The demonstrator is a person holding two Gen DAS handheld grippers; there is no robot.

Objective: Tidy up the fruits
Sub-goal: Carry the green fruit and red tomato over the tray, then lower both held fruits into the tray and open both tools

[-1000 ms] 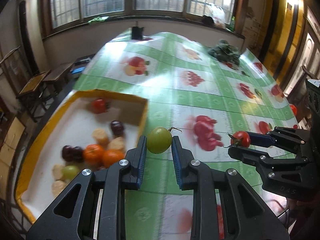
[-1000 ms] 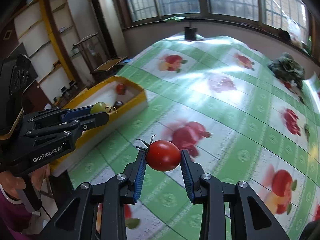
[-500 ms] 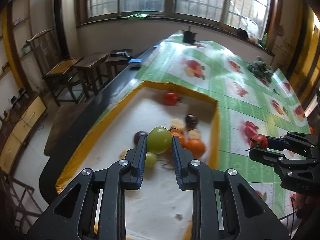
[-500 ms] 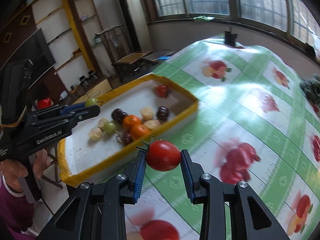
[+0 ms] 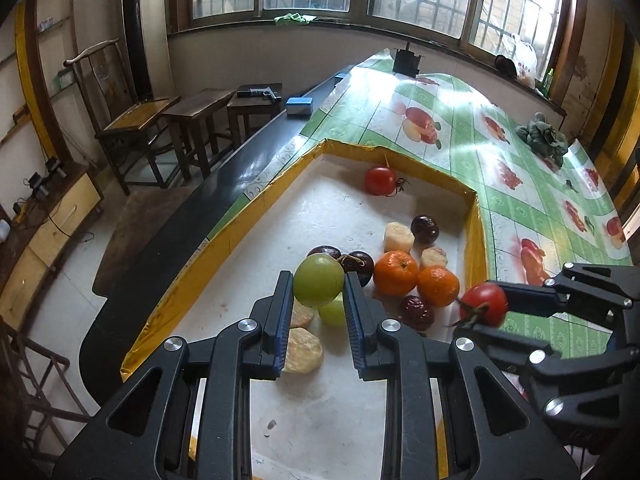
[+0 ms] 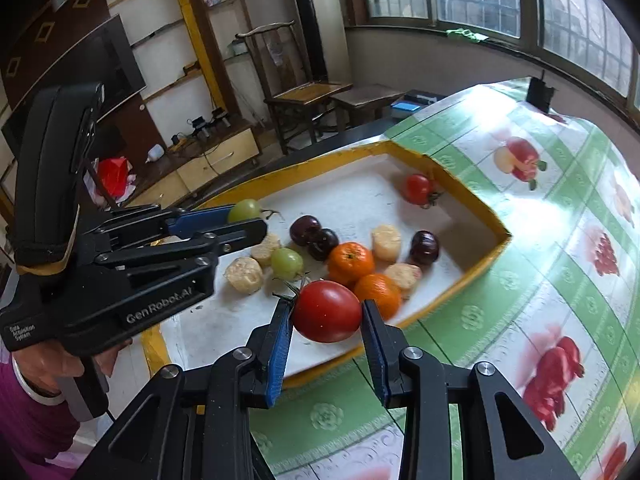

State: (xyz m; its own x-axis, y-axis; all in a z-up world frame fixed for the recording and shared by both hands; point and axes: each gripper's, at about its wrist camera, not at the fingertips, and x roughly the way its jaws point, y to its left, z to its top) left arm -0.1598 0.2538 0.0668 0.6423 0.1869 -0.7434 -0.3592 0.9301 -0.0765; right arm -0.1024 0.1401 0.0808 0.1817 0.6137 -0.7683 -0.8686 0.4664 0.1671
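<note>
My left gripper [image 5: 318, 300] is shut on a green tomato [image 5: 319, 285] and holds it above the white, yellow-rimmed tray [image 5: 224, 236]; it also shows in the right wrist view [image 6: 245, 210]. My right gripper [image 6: 326, 326] is shut on a red tomato [image 6: 327, 311] over the tray's near right rim [image 6: 496, 252]; it shows in the left wrist view [image 5: 484, 303] too. In the tray lie two oranges [image 5: 395, 272], dark plums [image 5: 425, 229], another red tomato [image 5: 380, 180], a green fruit [image 6: 287, 263] and pale pieces [image 5: 398, 237].
The tray sits on a table with a green and white fruit-print cloth [image 5: 460, 136]. A leafy vegetable [image 5: 542, 138] lies at the far right. Wooden chairs and stools [image 5: 168, 120] stand left of the table. A black box [image 5: 406, 60] stands at the far end.
Both grippers moved left toward the tray, each still holding its fruit. The left one is now well over the tray's fruit pile; the right one has reached the tray's rim.
</note>
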